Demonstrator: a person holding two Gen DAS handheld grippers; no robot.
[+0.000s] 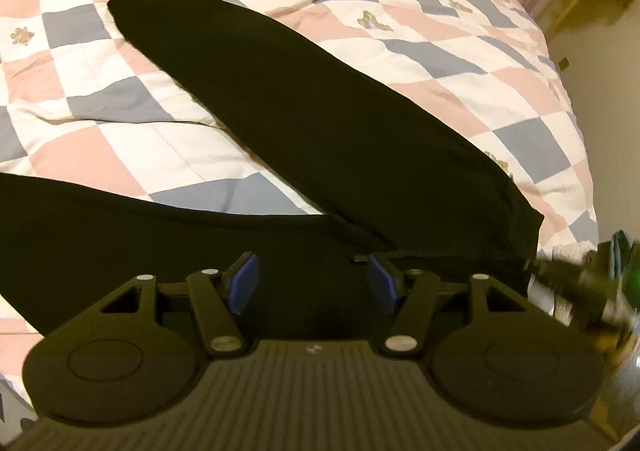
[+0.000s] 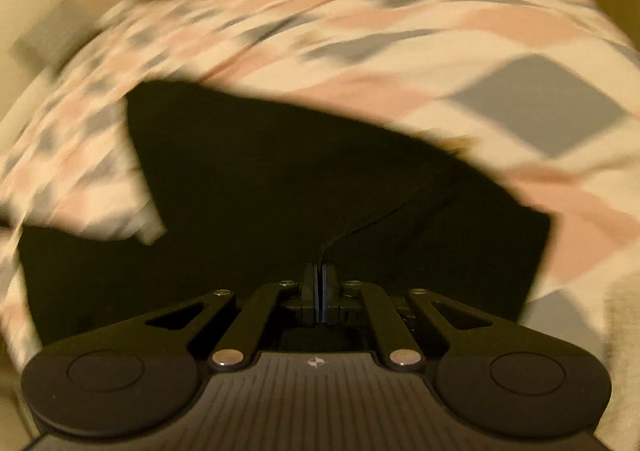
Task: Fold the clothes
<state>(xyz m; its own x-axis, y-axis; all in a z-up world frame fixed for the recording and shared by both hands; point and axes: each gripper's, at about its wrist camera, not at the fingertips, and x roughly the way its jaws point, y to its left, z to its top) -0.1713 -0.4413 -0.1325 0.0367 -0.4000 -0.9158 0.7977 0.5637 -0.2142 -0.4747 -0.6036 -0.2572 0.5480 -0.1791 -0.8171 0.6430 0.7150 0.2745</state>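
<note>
A checkered quilt (image 1: 400,63) in pink, grey-blue and white patches, soft and a bit wrinkled, covers the bed, with black trousers (image 1: 304,119) spread flat on it, legs splayed in a V away from the grippers. The left gripper (image 1: 312,285) hangs over the waist end, blue pads (image 1: 245,283) wide apart with nothing between them. The right gripper (image 2: 320,291) is pinched tight, a thin black drawstring (image 2: 360,229) running into its tips; that view is heavily blurred.

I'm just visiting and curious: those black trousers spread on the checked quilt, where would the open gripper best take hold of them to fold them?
Probably at the waistband, just ahead of the open left gripper, coming in low from the near edge of the black trousers. The legs splay away in a V across the quilt, so the waist is the nearest firm edge. The right gripper looks shut on the trousers' cord.
</note>
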